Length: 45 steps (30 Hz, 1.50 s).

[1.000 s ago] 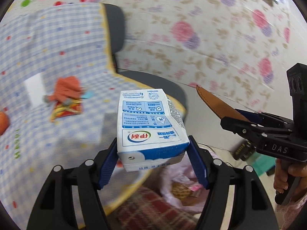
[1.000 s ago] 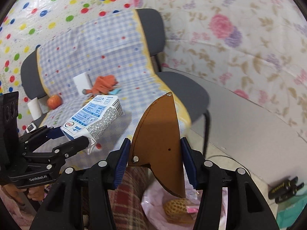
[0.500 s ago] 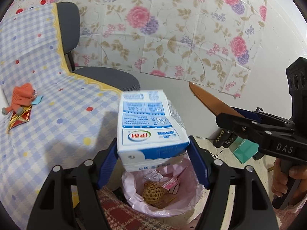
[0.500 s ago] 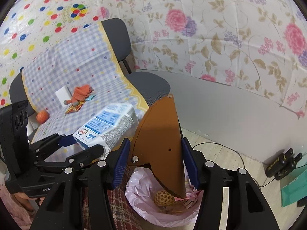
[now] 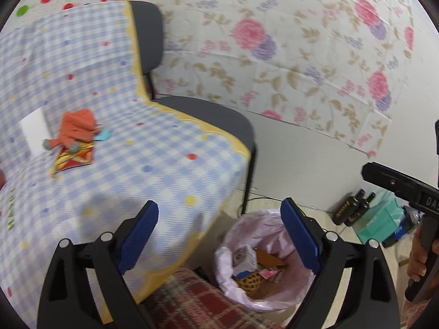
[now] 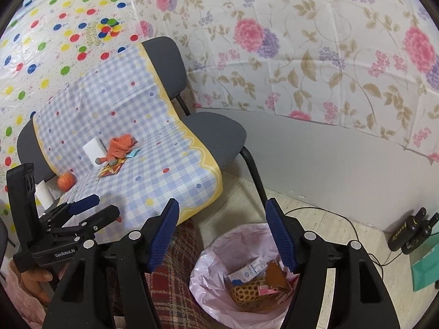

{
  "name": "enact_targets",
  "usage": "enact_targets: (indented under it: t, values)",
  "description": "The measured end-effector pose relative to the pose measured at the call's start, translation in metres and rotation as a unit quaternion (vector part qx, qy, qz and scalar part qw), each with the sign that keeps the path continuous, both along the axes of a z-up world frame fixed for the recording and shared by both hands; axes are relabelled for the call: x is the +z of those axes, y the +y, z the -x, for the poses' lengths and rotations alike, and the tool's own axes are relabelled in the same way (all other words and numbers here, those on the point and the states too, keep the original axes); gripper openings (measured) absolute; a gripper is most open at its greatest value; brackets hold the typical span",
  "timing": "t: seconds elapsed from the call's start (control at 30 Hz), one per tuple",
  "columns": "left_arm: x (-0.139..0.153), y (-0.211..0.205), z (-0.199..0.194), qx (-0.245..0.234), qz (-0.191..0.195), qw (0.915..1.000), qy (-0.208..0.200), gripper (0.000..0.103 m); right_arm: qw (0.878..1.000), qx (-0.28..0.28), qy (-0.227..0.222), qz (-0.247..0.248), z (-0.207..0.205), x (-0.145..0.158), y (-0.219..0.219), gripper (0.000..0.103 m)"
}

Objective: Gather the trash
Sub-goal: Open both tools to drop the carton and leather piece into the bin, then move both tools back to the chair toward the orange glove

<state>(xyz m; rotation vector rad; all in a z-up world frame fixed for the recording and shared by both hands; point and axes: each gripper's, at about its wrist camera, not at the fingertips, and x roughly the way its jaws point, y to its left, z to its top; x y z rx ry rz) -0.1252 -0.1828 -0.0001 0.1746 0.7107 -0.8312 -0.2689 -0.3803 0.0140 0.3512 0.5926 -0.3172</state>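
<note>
Both tongs, left (image 5: 219, 235) and right (image 6: 222, 235), have just opened wide, empty, above the trash bag (image 6: 219, 246)

A floral sheet (image 6: 315, 63) covers the wall across the upper right; a polka-dot sheet (image 6: 55, 27) fills the upper left. Centre left, grey chairs (image 6: 216, 134) under a checked cloth (image 6: 123, 126) — pale tiled floor (image 6: 343, 227) lower right.

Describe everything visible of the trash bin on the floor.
The bin is lined with a thin, crinkled pale pink plastic bag folded over its rim; the bin's own wall is hidden. It stands upright on the floor beside the chair's cloth-draped seat, against a plaid fabric. Inside lie a blue-and-white milk carton, a brown card piece, a yellow mesh item and small wrappers. Neither gripper touches it.
</note>
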Motion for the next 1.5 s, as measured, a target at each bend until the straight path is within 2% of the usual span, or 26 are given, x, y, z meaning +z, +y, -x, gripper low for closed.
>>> enact_targets:
  t: [0.23, 0.43, 0.73, 0.8, 0.9, 1.27, 1.5]
  values:
    - [0.007, 0.04, -0.024, 0.06, -0.008, 0.9981, -0.012, 0.088, 0.999, 0.033, 0.002, 0.017, -0.039, 0.008, 0.021, 0.066]
    - [0.015, 0.088, -0.056, 0.127, -0.013, 0.9916, -0.024, 0.088, 0.996, 0.076, 0.012, 0.044, -0.093, 0.006, 0.049, 0.063]
    - [0.021, 0.153, -0.112, 0.229, -0.03, 0.9725, -0.033, 0.088, 0.99, 0.128, 0.014, 0.06, -0.169, 0.005, 0.082, 0.064]
    - [0.021, 0.161, -0.125, 0.25, -0.04, 0.9671, -0.03, 0.089, 0.988, 0.137, 0.015, 0.065, -0.185, 0.006, 0.09, 0.074]
    - [0.019, 0.176, -0.145, 0.275, -0.045, 0.9601, -0.025, 0.089, 0.985, 0.156, 0.02, 0.07, -0.217, 0.004, 0.1, 0.075]
    - [0.011, 0.222, -0.203, 0.337, -0.055, 0.9397, -0.012, 0.089, 0.968, 0.238, 0.032, 0.074, -0.371, -0.008, 0.15, 0.074]
    - [0.004, 0.253, -0.228, 0.38, -0.065, 0.9226, 0.007, 0.089, 0.958, 0.263, 0.068, 0.09, -0.458, -0.029, 0.179, 0.074]
